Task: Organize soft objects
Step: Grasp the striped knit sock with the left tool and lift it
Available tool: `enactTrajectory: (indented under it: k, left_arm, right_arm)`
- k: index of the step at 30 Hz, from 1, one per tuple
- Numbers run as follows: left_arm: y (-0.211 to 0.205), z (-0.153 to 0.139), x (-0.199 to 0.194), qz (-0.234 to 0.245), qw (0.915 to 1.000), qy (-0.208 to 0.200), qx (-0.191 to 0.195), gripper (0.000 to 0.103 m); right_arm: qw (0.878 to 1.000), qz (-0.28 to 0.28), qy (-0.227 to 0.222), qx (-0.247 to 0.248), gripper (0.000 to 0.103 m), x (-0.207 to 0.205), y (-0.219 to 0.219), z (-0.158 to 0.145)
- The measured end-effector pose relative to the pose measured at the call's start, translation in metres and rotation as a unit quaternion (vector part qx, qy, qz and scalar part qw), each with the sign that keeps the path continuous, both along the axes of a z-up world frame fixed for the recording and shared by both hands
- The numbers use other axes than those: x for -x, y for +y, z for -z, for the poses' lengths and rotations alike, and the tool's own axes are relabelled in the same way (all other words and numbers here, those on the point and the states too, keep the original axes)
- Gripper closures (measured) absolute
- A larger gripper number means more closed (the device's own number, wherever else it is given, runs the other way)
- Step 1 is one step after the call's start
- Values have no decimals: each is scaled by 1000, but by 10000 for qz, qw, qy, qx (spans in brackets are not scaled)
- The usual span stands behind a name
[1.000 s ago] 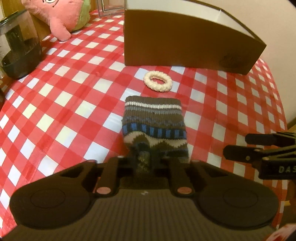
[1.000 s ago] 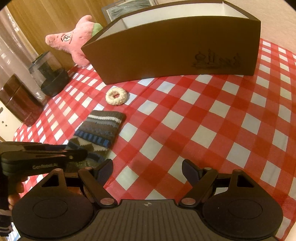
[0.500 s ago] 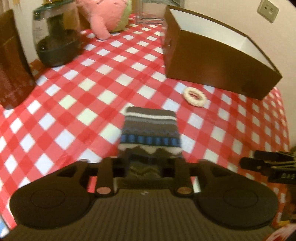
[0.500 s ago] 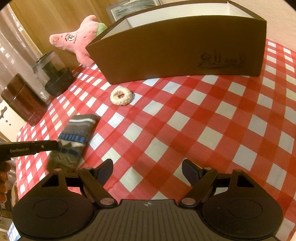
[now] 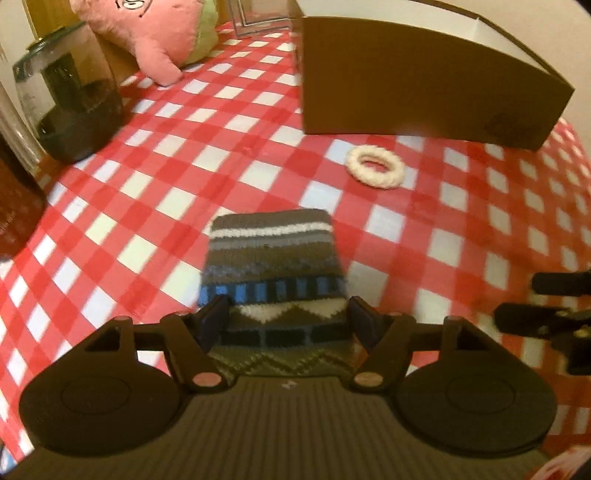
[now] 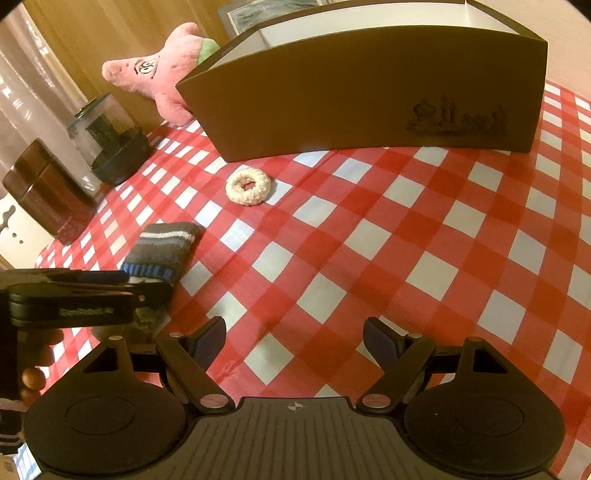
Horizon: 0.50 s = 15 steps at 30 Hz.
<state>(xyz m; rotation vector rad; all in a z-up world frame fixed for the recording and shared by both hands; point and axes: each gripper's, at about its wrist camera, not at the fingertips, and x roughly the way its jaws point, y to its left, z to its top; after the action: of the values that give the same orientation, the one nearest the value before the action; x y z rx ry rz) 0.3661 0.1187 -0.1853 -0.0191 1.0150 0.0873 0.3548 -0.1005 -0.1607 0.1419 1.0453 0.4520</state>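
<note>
A striped knit sock (image 5: 273, 266) lies flat on the red checked tablecloth; it also shows in the right wrist view (image 6: 162, 251). My left gripper (image 5: 288, 321) is open, its jaws apart on either side of the sock's near end, not gripping it. My right gripper (image 6: 295, 338) is open and empty over bare cloth, to the right of the sock. A cream knitted ring (image 5: 375, 171) lies between the sock and the brown open box (image 5: 424, 92); the ring (image 6: 248, 185) and box (image 6: 369, 96) show in the right wrist view too. A pink plush star (image 5: 166, 33) lies at the back left.
A dark glass jar (image 5: 70, 110) and a brown container (image 6: 48, 192) stand along the left edge of the table. A picture frame (image 5: 258, 14) stands behind the box. The right gripper appears at the right edge of the left wrist view (image 5: 554, 306).
My left gripper, earlier shut on the sock's near end, has dragged it left and let go; its jaws now stand open and the sock lies flat. The right gripper barely moved.
</note>
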Motion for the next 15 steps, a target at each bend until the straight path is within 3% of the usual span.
enactTrajectory:
  k: [5,8,11,12,15]
  left_arm:
    - [18,-2,-3,-126,9998,-34,151,35]
    - [22,-4,-5,-26,9998,-83,151,55]
    - [25,-8,-6,60,9995,-163,268,85]
    - [26,-10,-5,76,9993,-208,306,91]
    - [26,-16,-6,60,9991,-369,206,93]
  right_arm:
    - [9999,-99,-87,18,22,-4,1,0]
    - [9998,-157,-135,50,22,-9,5,0]
    - [9995,-241,-200,66,22,-14,9,-1]
    - [9994,-269,-226,70,22,-15,10,-1]
    - [9989,-347,-306,72,22,-19,16,-1]
